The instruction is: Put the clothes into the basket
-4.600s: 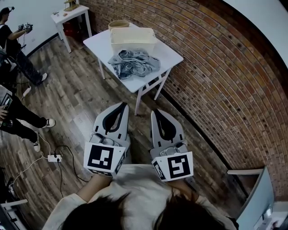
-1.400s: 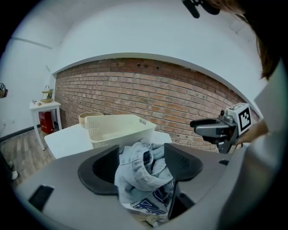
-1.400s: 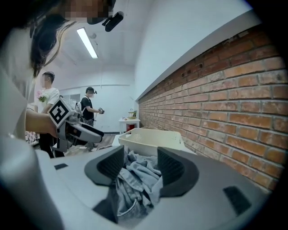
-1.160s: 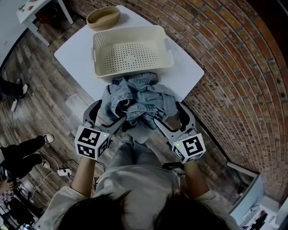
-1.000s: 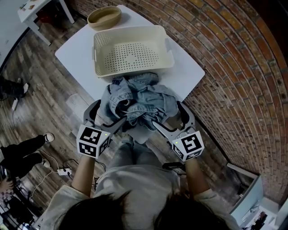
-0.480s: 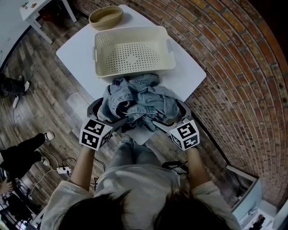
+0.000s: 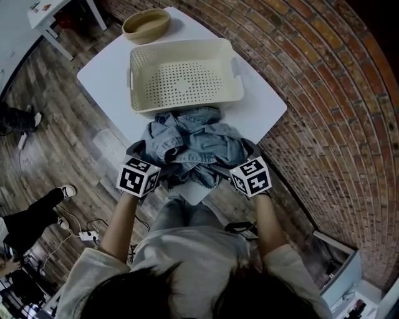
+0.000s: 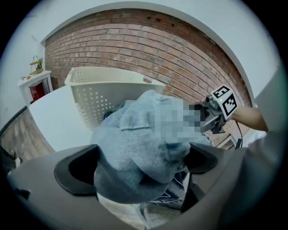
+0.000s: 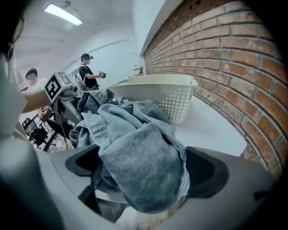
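Note:
A heap of blue denim clothes [image 7: 193, 146] lies on the near part of the white table [image 7: 106, 75], right in front of the empty cream perforated basket [image 7: 235, 75]. My left gripper [image 7: 146, 159] is at the heap's left side and my right gripper [image 7: 237, 159] at its right side, both pointing steeply down. In the left gripper view the left gripper [image 8: 139, 164] stands open, its jaws having just been opening, with a denim fold [image 8: 135, 143] bulging between them. In the right gripper view the right gripper [image 9: 144, 168] is likewise open, jaws just widened, astride a denim fold [image 9: 144, 161].
A wooden bowl [image 7: 146, 25] sits beyond the basket at the table's far corner. A brick wall [image 7: 336, 93] runs along the right. A small white side table [image 7: 62, 12] stands far left. A person's legs [image 7: 25, 218] and a cable with a power strip [image 7: 84, 237] are on the wooden floor.
Both grippers have sunk forward onto the near edge of the denim heap, and their jaws have spread wider. The heap and basket have stayed put.

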`<state>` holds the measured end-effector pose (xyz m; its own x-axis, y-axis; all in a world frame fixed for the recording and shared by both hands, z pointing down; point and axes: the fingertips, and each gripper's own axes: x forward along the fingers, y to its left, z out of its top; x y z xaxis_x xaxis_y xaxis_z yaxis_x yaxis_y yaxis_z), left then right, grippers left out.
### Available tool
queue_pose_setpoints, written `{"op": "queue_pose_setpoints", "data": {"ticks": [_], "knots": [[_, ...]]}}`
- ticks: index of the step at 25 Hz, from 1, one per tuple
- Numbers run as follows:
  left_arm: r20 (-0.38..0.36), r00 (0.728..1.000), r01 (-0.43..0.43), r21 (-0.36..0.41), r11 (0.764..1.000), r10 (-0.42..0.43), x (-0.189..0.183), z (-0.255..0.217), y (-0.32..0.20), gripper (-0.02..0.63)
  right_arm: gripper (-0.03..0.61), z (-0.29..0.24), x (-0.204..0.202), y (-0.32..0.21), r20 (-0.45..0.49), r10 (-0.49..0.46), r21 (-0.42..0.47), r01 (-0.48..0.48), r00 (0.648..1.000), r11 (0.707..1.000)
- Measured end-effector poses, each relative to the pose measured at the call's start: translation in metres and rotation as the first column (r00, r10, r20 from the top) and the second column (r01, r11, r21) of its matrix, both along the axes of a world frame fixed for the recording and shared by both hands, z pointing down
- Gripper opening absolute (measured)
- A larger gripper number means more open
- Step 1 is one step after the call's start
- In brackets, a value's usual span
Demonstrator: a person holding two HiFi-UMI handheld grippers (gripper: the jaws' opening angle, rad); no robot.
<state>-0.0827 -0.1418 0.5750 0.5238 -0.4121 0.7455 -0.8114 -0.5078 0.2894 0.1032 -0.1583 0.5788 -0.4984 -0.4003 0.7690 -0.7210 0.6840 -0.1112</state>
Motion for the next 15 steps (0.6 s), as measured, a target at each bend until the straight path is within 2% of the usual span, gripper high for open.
{"op": "queue_pose_setpoints", "data": {"ticks": [5,11,15], "knots": [[-0.024,0.999,-0.03,-0.086,0.996,0.028,0.005,0.018,-0.001,0.588,0.578,0.02,-0.005,0.001,0.032,-0.022,-0.141,0.027,0.999,0.99],[-0.1,0.992,-0.09,-0.19,0.978,0.072,0.013,0.035,-0.001,0.589,0.578,0.044,-0.019,0.008,0.097,-0.077,-0.329,0.105,0.992,0.939],[-0.189,0.978,-0.136,-0.227,0.964,0.093,0.021,0.042,-0.005,0.589,0.578,0.049,-0.025,0.007,0.145,-0.107,-0.37,0.154,0.984,0.916]]}}
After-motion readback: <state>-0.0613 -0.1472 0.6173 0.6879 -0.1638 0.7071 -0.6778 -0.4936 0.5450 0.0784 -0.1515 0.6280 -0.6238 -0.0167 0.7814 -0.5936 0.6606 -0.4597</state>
